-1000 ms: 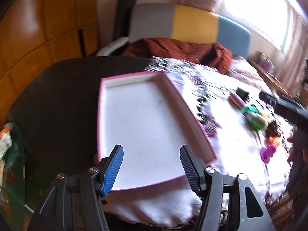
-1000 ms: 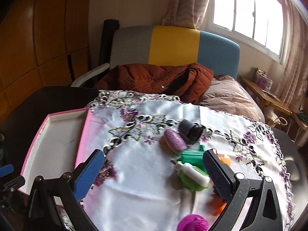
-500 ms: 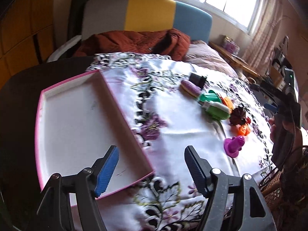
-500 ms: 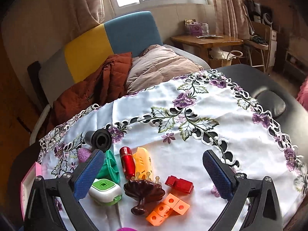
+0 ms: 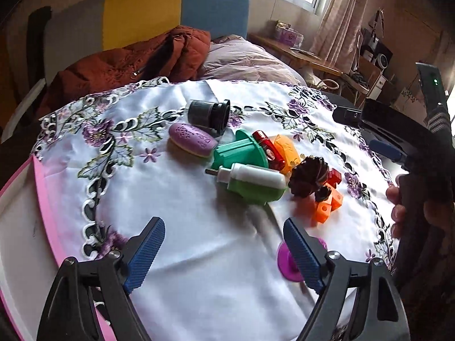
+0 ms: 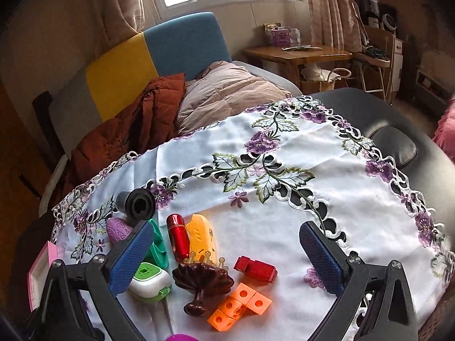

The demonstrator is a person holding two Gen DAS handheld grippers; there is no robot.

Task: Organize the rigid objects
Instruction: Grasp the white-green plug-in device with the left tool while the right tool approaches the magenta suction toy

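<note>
on the embroidered cloth (image 5: 199, 227), bright plastic toys (image 5: 250, 170) lie clustered.

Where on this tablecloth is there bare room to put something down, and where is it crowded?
Free: the white cloth right of the red block, out to the embroidered edge, and the stretch between the pink tray and the purple oval. Crowded: the cluster from the black cylinder to the orange cubes.
</note>
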